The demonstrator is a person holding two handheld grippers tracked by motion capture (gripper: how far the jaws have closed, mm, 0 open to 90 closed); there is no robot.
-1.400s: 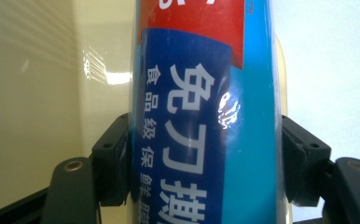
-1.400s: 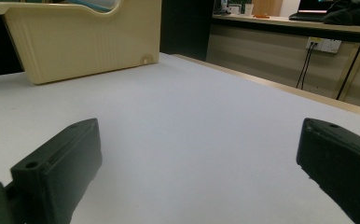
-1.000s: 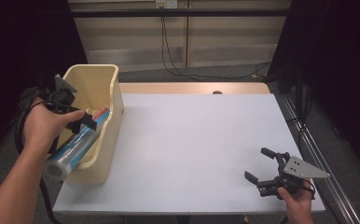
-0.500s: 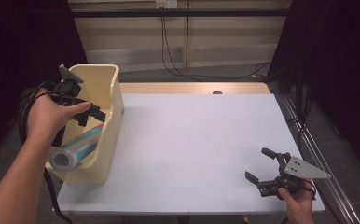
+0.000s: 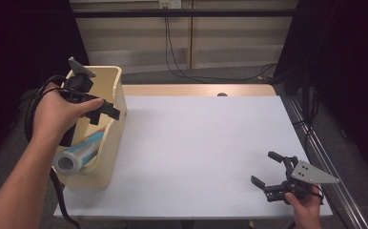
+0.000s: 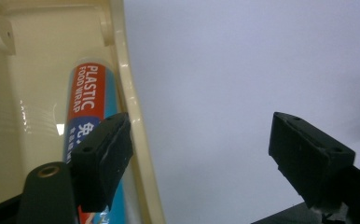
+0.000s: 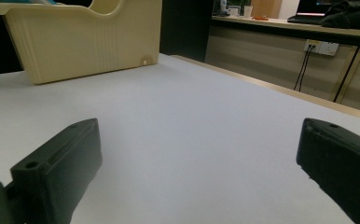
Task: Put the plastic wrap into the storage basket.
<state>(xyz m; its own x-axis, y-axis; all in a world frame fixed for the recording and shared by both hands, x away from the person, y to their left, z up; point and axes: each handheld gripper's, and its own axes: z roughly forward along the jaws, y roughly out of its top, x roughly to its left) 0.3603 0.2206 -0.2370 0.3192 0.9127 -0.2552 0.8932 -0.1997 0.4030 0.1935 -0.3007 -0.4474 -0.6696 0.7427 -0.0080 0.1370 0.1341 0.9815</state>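
Note:
A roll of plastic food wrap [image 5: 79, 152] with a red and blue label [image 6: 87, 93] lies slanted inside the cream plastic bin [image 5: 117, 95], its near end sticking up over the bin's front edge. My left gripper [image 5: 107, 113] hovers above the bin's right wall [image 6: 127, 93]. Its jaws have just been opening and stand apart, with nothing pressed between the pads [image 6: 108, 154]. My right gripper [image 5: 264, 168] rests open near the table's front right corner, its jaws [image 7: 201, 168] spread wide over bare tabletop, far from the bin [image 7: 85, 37].
The white tabletop [image 5: 196, 138] stretches between the bin at the left edge and the right gripper. A black cable trails from the left hand down past the table's left side. Cables hang against the wall behind the table.
The left gripper let go of the wrap roll, which settled into the bin. The hand then rose and shifted right toward the bin's wall. The right gripper stayed where it was.

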